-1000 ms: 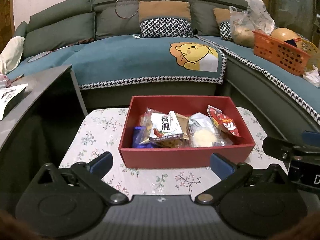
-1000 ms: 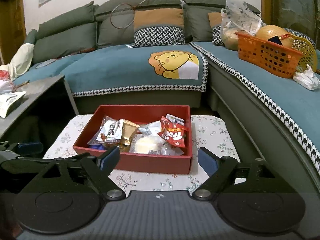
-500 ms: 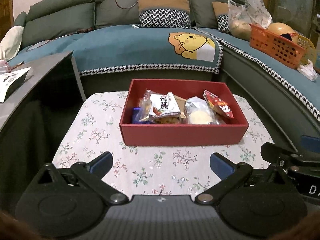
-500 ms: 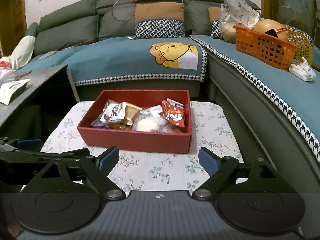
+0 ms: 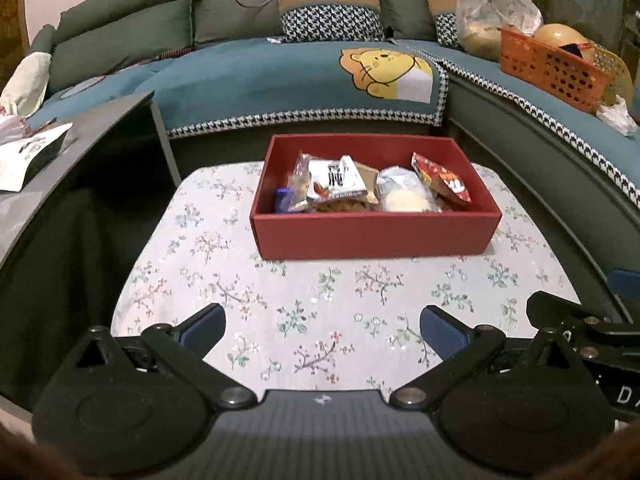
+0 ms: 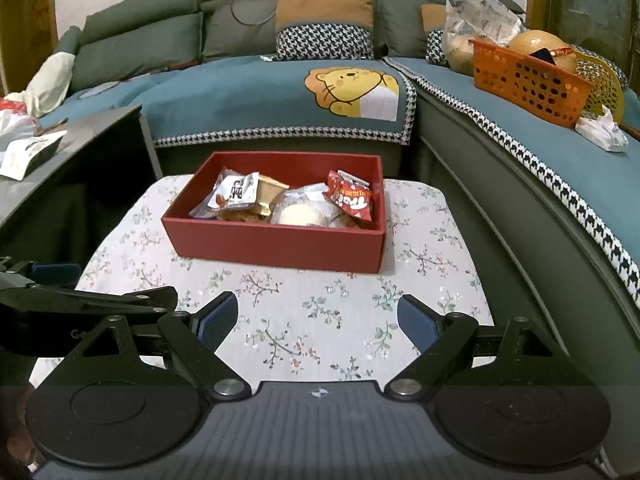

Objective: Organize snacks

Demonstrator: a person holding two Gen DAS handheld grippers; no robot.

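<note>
Snacks [image 5: 376, 188] sit packed in red box [image 5: 372, 236] at worktop [image 5: 304, 312] far edge, long axis across it. Left hand-held gripper [image 5: 322, 326] and right hand-held gripper [image 6: 318, 318] both released, empty, near edge; box straight ahead, neither clearly nearer.

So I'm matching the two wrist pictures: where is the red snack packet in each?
Left wrist: red snack packet stands at the right end of the red box, right of centre.
Right wrist: red snack packet near the box's right wall, about centre.
Shared landmark: lion picture on the sofa cover.
</note>
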